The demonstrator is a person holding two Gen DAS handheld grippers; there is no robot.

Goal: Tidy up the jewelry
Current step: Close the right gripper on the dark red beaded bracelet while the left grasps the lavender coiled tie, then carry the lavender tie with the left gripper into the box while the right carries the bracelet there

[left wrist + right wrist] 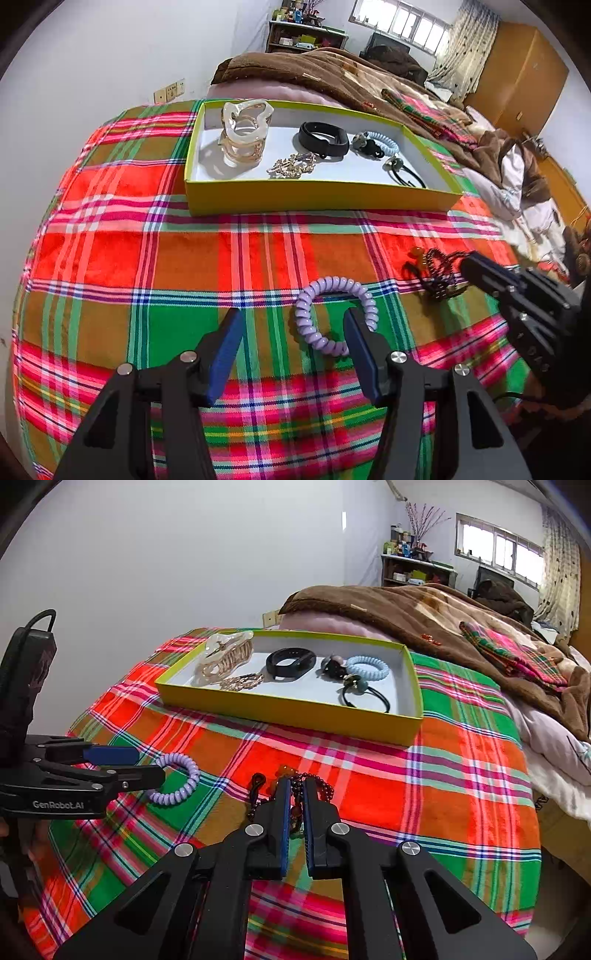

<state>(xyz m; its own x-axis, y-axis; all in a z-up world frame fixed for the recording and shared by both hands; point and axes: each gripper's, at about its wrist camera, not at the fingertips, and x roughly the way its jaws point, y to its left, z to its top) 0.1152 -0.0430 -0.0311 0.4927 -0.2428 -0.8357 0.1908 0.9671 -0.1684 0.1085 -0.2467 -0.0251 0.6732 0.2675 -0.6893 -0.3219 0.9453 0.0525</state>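
A plaid blanket (147, 258) lies under a yellow tray (317, 195) holding hair clips and bands. Near you, your left gripper (291, 328) is spread apart, one finger inside a purple coil hair tie (332, 314). Your right gripper (295, 794) is pinched together on a dark bead bracelet (321, 786).

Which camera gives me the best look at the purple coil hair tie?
The left wrist view: the purple coil hair tie lies nearly whole on the plaid cloth, just ahead of the open left gripper. In the right wrist view that gripper covers part of it.
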